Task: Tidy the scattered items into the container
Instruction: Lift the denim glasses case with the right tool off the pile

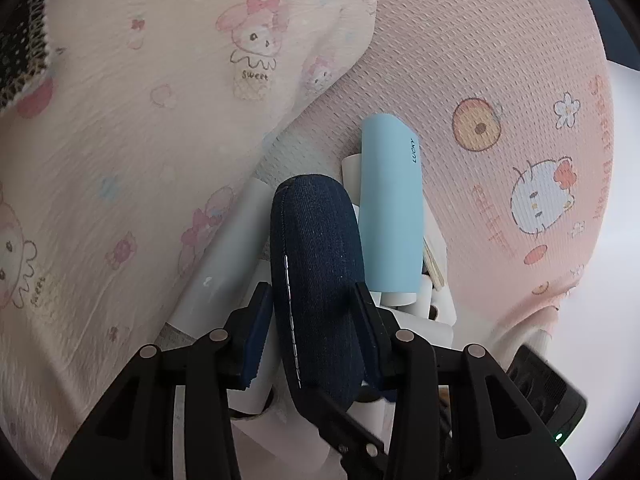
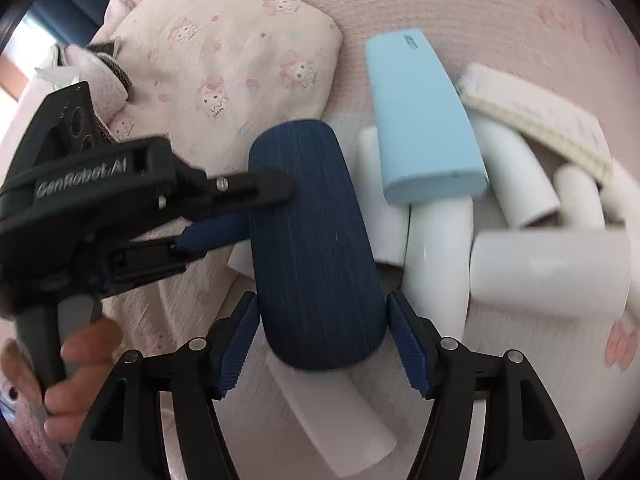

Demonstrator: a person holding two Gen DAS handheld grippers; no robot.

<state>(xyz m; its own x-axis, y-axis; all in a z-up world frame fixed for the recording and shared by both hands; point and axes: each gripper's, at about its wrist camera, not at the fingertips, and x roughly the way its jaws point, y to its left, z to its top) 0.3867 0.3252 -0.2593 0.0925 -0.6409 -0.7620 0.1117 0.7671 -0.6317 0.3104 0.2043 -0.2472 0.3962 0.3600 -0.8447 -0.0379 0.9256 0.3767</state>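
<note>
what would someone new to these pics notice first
The dark blue denim-covered oval case stands out at the centre, with the left gripper clamped on its sides and the right gripper straddling its near end, fingers just off it. Just beyond it a pale blue rounded case lies on a jumble of white plastic tubes. Everything rests on pink cartoon-print bedding.

1. You're in a home, a bedroom by the look of it: a pink knitted bed sheet printed with cartoon cats and doughnuts (image 1: pixel 500 92) spreads beneath everything.
2. A pale pink cartoon-bunny pillow (image 2: pixel 224 60) lies on it.
3. Household clutter sits there: white plastic tubes (image 2: pixel 516 176) and a light blue rectangular case (image 2: pixel 424 128).
</note>
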